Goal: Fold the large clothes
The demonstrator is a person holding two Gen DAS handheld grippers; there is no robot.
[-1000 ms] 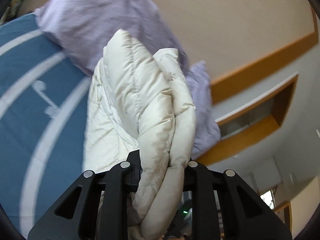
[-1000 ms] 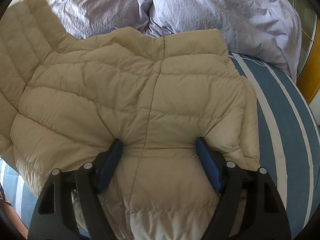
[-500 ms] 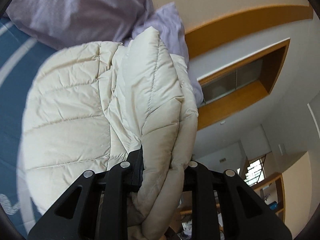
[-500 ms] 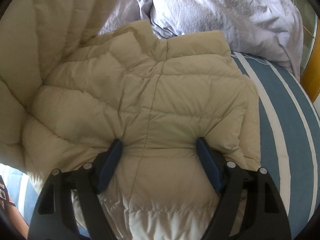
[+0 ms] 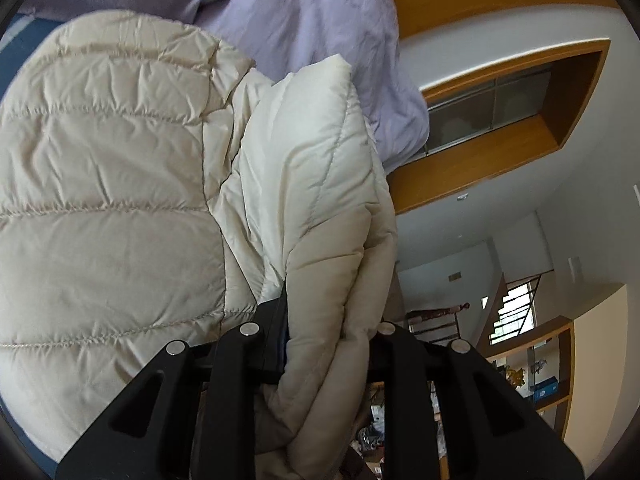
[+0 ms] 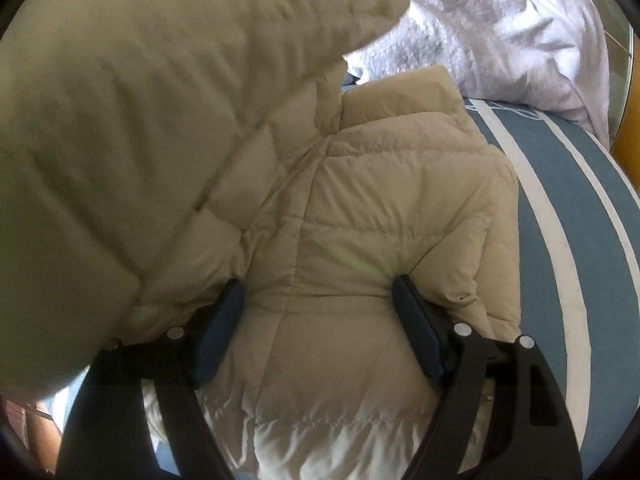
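Item: cream quilted down-filled puffer jacket (image 6: 360,240), lying on the blue bed cover with white stripes (image 6: 568,240), below lilac pillows (image 6: 500,20).
Handling: light, soft, springy; slick shell likely slips.
Left gripper (image 5: 320,320): jaws clamped on a bunched fold, lifted.
Right gripper (image 6: 320,320): jaws wide, pressing the jacket's middle, pinching nothing.
Grip advice: seams, hem.

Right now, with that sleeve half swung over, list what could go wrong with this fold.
1. The left tongs pinch a thick, slippery bunch of the cream puffer jacket; it could slide out mid-swing.
2. The right tongs stand open, only pressing the jacket body; it may shift on the striped bedspread.
3. The raised sleeve could land skewed or reach the lilac pillow.
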